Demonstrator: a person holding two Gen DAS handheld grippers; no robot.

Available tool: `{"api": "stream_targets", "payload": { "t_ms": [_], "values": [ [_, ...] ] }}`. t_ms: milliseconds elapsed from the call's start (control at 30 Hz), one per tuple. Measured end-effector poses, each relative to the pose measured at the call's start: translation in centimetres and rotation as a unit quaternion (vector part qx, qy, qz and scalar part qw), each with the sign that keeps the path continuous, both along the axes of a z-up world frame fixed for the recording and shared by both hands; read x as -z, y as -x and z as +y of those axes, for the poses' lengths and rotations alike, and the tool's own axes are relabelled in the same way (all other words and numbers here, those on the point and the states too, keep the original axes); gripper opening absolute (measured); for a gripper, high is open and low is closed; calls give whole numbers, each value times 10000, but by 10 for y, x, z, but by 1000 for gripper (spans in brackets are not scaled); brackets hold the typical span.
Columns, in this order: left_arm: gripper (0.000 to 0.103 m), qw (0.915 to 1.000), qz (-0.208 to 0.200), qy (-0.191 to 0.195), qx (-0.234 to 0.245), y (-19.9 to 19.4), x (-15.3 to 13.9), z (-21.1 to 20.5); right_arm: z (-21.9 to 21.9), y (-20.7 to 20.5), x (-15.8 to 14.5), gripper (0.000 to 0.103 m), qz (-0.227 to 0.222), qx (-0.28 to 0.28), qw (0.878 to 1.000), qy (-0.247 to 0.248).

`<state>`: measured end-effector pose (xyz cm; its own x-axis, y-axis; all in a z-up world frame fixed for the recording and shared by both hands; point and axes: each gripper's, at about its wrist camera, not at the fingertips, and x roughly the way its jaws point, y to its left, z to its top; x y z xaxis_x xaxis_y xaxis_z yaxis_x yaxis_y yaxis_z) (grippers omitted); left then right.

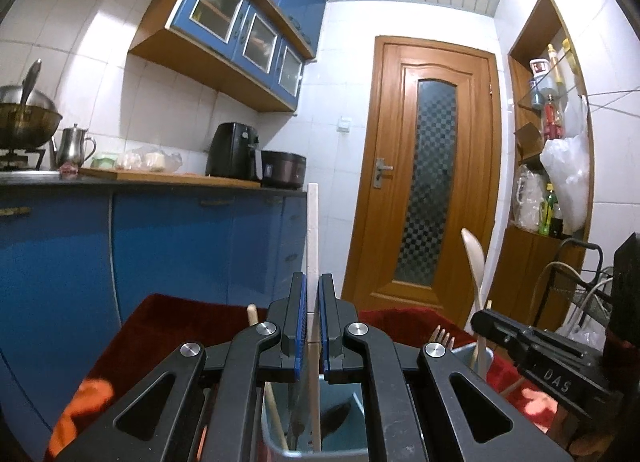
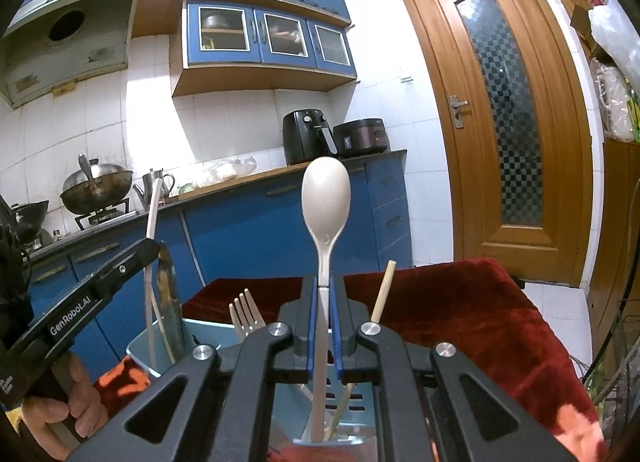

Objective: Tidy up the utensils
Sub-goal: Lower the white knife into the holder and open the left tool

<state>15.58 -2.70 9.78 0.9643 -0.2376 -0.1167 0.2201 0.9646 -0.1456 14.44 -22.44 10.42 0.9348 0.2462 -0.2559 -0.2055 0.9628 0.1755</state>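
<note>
- Jaws of my left gripper (image 1: 313, 326) clamp a pale flat stick (image 1: 312, 238), standing upright in the blue holder (image 1: 352, 402).
- My right gripper (image 2: 325, 326) clamps a white spoon (image 2: 326, 197), bowl up, over the holder's right compartment.

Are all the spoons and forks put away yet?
Nearly. A fork and a chopstick already stand in the blue holder. The right gripper holds a white spoon over it; the left gripper holds a pale stick. Both need lowering in.
</note>
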Motion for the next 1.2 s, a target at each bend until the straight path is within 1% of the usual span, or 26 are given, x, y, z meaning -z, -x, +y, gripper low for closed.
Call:
{"api": "stream_targets", "payload": {
  "t_ms": [167,300,500,633,733,867,1067,1167,1200],
  "values": [
    [6,10000,87,29,14,3,5,3,1,4,2,8,-22,-77,9999,85],
    [6,10000,35,-20,19,8,5,2,2,8,3,8,-2,-119,9998,144],
    [6,9999,40,68,68,6,1,4,-1,12,2,8,-23,-161,9999,53],
    [6,9999,-128,24,-11,6,-3,-1,-3,4,-3,8,-163,-175,9997,-16],
    [6,9998,-206,-31,-68,6,-2,-6,-2,-4,2,8,-172,-196,9997,-23],
    [6,9999,-96,-76,-29,6,6,-6,2,0,8,8,-203,-170,9994,220],
    [6,9998,210,-31,16,4,8,-1,0,14,6,8,-119,-224,9992,308],
    [10,9994,298,-139,75,7,8,-1,-1,20,5,8,-82,-215,9992,341],
    [12,9993,331,-164,103,9,8,-2,-1,20,5,8,-50,-223,9993,311]
  ]
}}
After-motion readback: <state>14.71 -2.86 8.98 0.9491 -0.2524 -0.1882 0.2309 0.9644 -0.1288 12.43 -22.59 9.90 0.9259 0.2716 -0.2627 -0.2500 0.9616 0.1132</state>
